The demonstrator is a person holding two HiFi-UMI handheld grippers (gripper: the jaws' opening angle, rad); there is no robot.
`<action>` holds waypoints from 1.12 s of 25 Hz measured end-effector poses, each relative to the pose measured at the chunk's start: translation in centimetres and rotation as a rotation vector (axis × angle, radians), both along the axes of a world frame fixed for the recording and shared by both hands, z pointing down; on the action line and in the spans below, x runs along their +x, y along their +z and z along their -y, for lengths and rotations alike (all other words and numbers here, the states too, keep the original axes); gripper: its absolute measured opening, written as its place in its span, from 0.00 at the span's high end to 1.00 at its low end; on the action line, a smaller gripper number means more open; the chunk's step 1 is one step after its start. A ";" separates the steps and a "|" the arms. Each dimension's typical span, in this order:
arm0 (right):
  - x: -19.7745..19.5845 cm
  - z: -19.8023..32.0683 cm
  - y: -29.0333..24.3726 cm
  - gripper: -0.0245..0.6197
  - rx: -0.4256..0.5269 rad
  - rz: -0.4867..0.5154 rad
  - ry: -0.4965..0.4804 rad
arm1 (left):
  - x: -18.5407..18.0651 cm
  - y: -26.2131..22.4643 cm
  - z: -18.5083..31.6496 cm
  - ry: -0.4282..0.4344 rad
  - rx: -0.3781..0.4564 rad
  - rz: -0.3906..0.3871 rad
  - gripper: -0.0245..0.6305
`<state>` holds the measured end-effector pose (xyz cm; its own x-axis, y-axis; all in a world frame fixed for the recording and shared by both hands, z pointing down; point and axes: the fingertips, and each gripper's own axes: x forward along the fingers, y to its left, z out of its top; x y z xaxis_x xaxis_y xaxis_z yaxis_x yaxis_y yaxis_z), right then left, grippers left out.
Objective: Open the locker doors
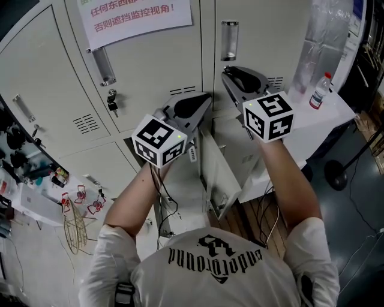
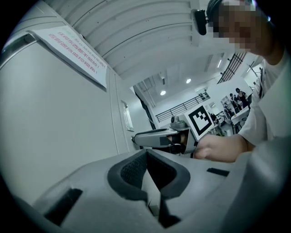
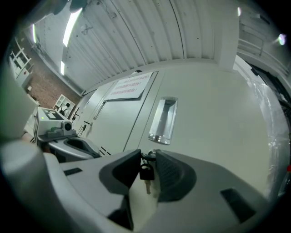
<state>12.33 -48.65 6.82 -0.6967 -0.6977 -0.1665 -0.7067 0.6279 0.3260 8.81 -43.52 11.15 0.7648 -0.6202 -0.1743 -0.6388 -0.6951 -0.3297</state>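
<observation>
The right tool pinches the key hanging from the shut right locker door, near its left edge. The left tool, closed and empty, sits beside the neighbouring door.

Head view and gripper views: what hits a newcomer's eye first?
Two black-and-white marker cubes ride on the left gripper and right gripper, both aimed at grey lockers. In the right gripper view, a key hangs from that gripper's closed tips. A red-print notice is taped on a door at the top of the head view.
</observation>
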 end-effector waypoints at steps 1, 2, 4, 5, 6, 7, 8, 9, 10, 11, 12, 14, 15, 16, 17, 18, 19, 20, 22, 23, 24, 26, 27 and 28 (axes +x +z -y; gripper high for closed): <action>0.1 -0.2 0.0 0.80 0.001 0.001 -0.001 | 0.1 0.0 -0.1 0.001 -0.001 -0.001 0.95; 0.2 -0.5 0.1 0.80 0.002 0.002 -0.003 | 0.2 0.1 -0.2 0.001 -0.002 -0.002 0.95; 0.5 -1.1 0.1 0.80 0.003 0.008 -0.011 | 0.5 0.1 -0.4 0.001 -0.004 -0.004 0.95; 0.7 -1.4 0.1 0.80 0.003 0.012 -0.015 | 0.7 0.1 -0.5 0.001 -0.004 -0.006 0.95; 0.9 -1.7 0.0 0.80 0.005 0.016 -0.019 | 0.9 0.1 -0.6 0.002 -0.003 -0.008 0.95; 1.1 -2.1 0.0 0.80 0.009 0.019 -0.022 | 1.1 0.1 -0.8 0.003 -0.002 -0.009 0.95; 1.4 -2.5 0.0 0.80 0.012 0.022 -0.025 | 1.4 0.1 -0.9 0.003 -0.001 -0.009 0.95; 1.7 -3.0 0.0 0.80 0.014 0.025 -0.030 | 1.6 0.1 -1.2 0.002 0.000 -0.009 0.95; 2.1 -3.5 0.0 0.80 0.013 0.028 -0.037 | 1.7 0.1 -1.4 0.000 0.000 -0.010 0.95; 2.5 -4.1 0.1 0.80 0.012 0.032 -0.045 | 1.8 -0.1 -1.7 -0.003 0.000 -0.012 0.95; 2.9 -4.6 0.1 0.80 0.010 0.035 -0.051 | 2.0 -0.3 -1.9 -0.006 -0.001 -0.016 0.95; 4.0 -5.7 0.1 0.80 0.007 0.039 -0.058 | 2.6 -0.9 -2.6 -0.008 0.002 -0.021 0.95; 4.6 -6.3 0.1 0.80 0.006 0.042 -0.060 | 3.1 -1.2 -3.0 -0.007 0.008 -0.018 0.95; 5.3 -6.8 0.1 0.80 0.005 0.045 -0.060 | 3.7 -1.5 -3.5 -0.007 0.015 -0.014 0.95; 6.1 -7.4 0.1 0.80 0.004 0.048 -0.059 | 4.3 -1.6 -4.0 -0.006 0.022 -0.011 0.95; 6.8 -7.9 0.2 0.80 0.002 0.051 -0.055 | 4.9 -1.8 -4.4 -0.005 0.026 -0.010 0.95; 7.7 -8.4 0.2 0.80 0.001 0.053 -0.050 | 5.5 -1.9 -4.8 -0.003 0.028 -0.011 0.95; 8.5 -8.9 0.3 0.80 -0.002 0.055 -0.044 | 6.1 -2.0 -5.3 0.000 0.028 -0.013 0.95; 10.4 -9.8 0.4 0.79 -0.008 0.058 -0.032 | 7.4 -2.1 -6.3 0.007 0.030 -0.012 0.95; 11.5 -10.2 0.4 0.78 -0.012 0.062 -0.026 | 8.2 -2.2 -6.8 0.013 0.031 -0.008 0.95; 12.5 -10.6 0.4 0.78 -0.017 0.068 -0.020 | 9.0 -2.3 -7.2 0.020 0.033 -0.004 0.95; 14.6 -11.2 0.4 0.77 -0.029 0.081 -0.010 | 10.6 -2.4 -8.1 0.035 0.037 0.003 0.95; 15.6 -11.5 0.5 0.76 -0.035 0.087 -0.005 | 11.3 -2.4 -8.6 0.043 0.038 0.006 0.95; 16.6 -11.7 0.5 0.76 -0.040 0.090 0.002 | 12.1 -2.4 -8.9 0.051 0.039 0.008 0.95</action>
